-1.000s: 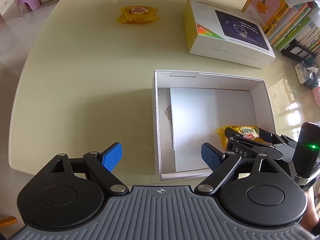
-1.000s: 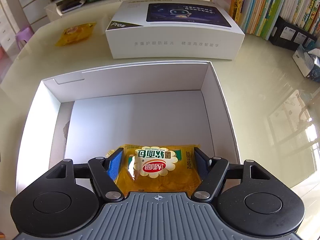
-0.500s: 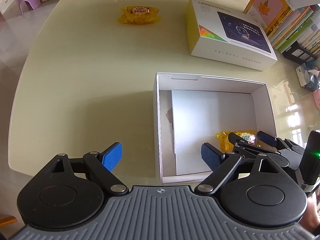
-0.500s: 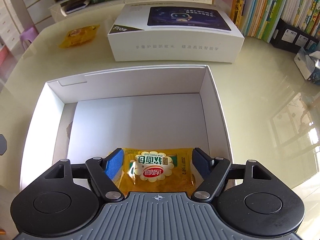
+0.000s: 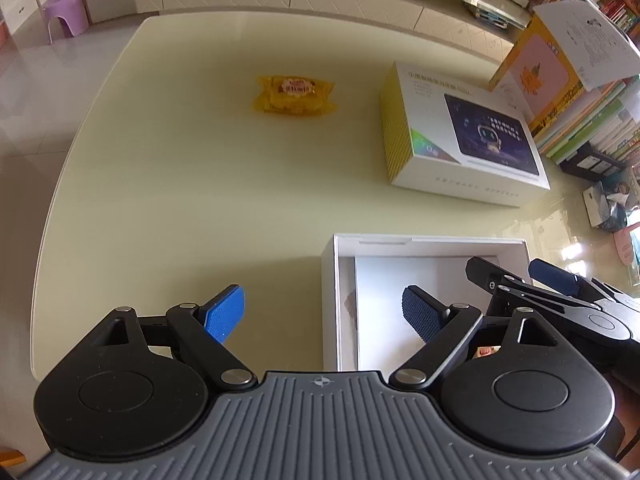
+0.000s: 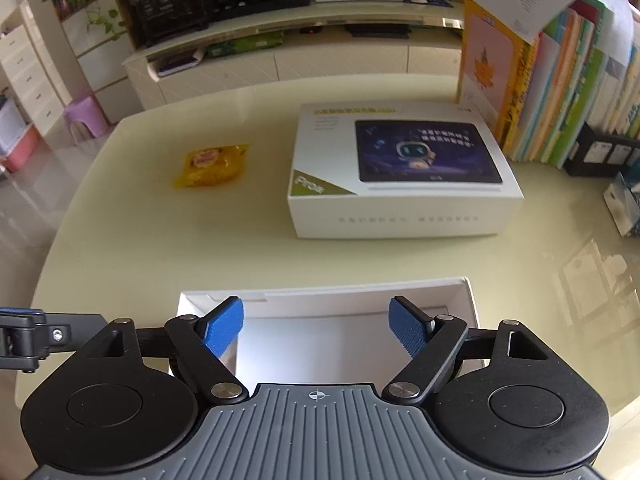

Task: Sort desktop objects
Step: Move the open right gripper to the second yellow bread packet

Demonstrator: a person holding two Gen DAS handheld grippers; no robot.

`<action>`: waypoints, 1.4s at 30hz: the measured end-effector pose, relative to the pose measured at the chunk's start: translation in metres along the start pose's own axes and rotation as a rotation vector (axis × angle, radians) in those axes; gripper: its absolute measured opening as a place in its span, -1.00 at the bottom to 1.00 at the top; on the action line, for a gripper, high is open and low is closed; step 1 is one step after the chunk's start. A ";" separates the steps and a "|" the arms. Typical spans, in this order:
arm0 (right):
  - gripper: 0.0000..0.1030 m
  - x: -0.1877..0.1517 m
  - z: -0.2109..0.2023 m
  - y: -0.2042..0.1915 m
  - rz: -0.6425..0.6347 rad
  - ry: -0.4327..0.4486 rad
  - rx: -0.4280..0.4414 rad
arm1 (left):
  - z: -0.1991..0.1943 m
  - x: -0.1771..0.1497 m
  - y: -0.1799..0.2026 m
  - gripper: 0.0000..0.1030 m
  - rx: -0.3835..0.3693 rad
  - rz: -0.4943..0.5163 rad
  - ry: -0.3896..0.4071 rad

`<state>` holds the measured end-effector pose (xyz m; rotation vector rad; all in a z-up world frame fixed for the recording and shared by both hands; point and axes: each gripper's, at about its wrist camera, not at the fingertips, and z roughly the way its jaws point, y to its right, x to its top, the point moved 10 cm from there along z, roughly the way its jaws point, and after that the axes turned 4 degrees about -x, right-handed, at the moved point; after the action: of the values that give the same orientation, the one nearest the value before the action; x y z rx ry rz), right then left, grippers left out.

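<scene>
A yellow snack packet [image 5: 295, 95] lies on the far side of the cream table; it also shows in the right wrist view [image 6: 211, 164]. An open white box [image 5: 340, 292] sits at the near right, also in the right wrist view [image 6: 324, 300]. My left gripper [image 5: 324, 314] is open and empty above the table, beside the box's left wall. My right gripper [image 6: 316, 330] is open and empty above the box's near end, and shows in the left wrist view [image 5: 520, 276]. A small bit of a second packet [image 5: 486, 351] peeks out in the box behind my left gripper.
A closed white tablet box [image 6: 400, 168] lies behind the open box. A row of upright books [image 6: 560, 80] stands at the far right. A black organiser [image 6: 600, 156] and a tissue pack [image 6: 624, 208] sit at the right edge. The table's near edge [image 5: 36, 360] is close.
My right gripper has opened, let go of the yellow packet in the box, and lifted back away. Both cameras have risen and tilted up.
</scene>
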<state>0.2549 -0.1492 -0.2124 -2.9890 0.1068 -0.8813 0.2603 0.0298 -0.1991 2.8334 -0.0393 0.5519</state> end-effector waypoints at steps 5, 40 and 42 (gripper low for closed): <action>0.64 0.040 0.006 -0.034 -0.035 0.029 0.018 | 0.000 0.044 -0.022 1.00 0.001 -0.017 0.052; 0.92 0.138 0.130 -0.141 -0.032 -0.024 -0.026 | 0.060 0.148 -0.124 1.00 -0.026 0.021 -0.045; 0.95 0.143 0.140 -0.142 -0.030 -0.042 -0.005 | 0.067 0.150 -0.124 1.00 -0.020 0.003 -0.053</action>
<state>0.4594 -0.0170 -0.2468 -3.0194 0.0632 -0.8216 0.4336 0.1362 -0.2331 2.8285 -0.0585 0.4744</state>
